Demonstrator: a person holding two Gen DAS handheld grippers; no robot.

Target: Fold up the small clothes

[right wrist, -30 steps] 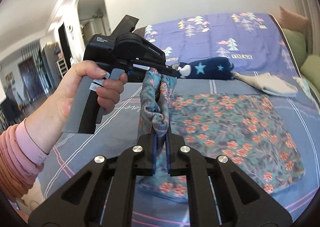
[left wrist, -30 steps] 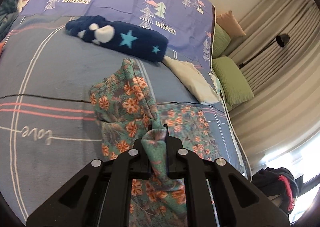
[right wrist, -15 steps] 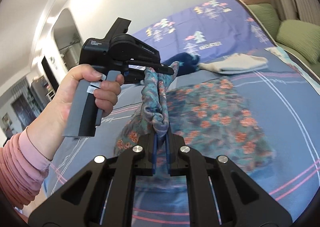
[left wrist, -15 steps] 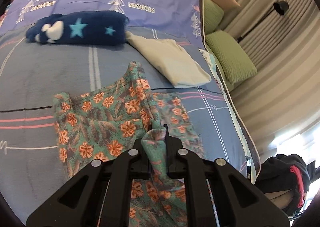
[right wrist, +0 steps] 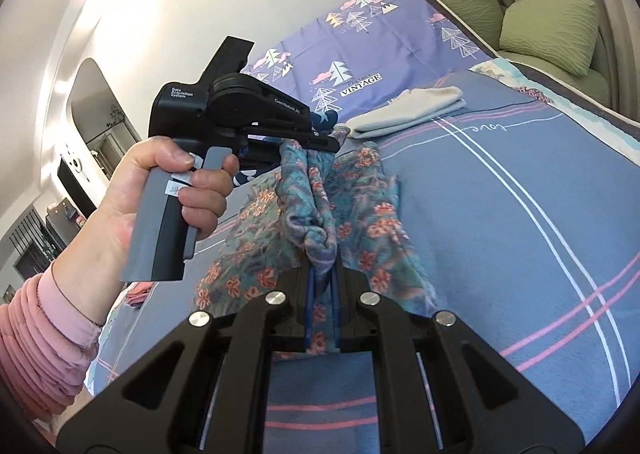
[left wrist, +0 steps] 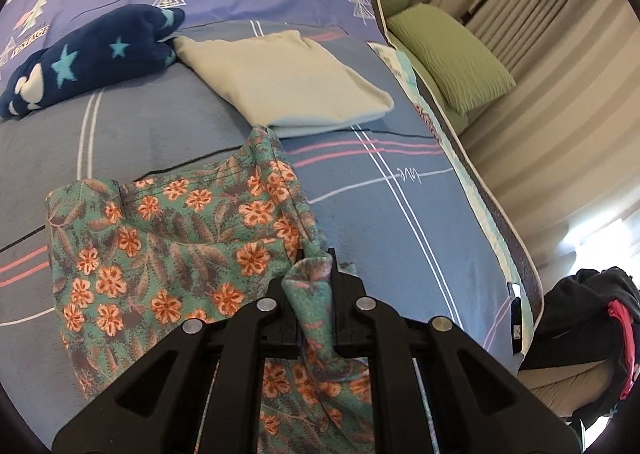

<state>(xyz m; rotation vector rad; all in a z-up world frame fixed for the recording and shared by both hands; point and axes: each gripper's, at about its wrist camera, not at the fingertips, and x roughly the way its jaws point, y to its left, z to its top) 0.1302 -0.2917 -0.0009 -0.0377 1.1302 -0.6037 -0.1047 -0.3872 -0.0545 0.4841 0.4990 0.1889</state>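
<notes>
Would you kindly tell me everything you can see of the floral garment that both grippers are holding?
The floral garment is thin, soft-looking teal fabric printed with orange flowers and grey-brown leaves, with a stitched hem along one edge. Most of it lies spread, slightly rumpled, on the blue striped bedspread, just in front of the folded cream cloth. One bunched part is pinched in the shut left gripper, another in the shut right gripper, and the fabric is lifted in a ridge between them.
</notes>
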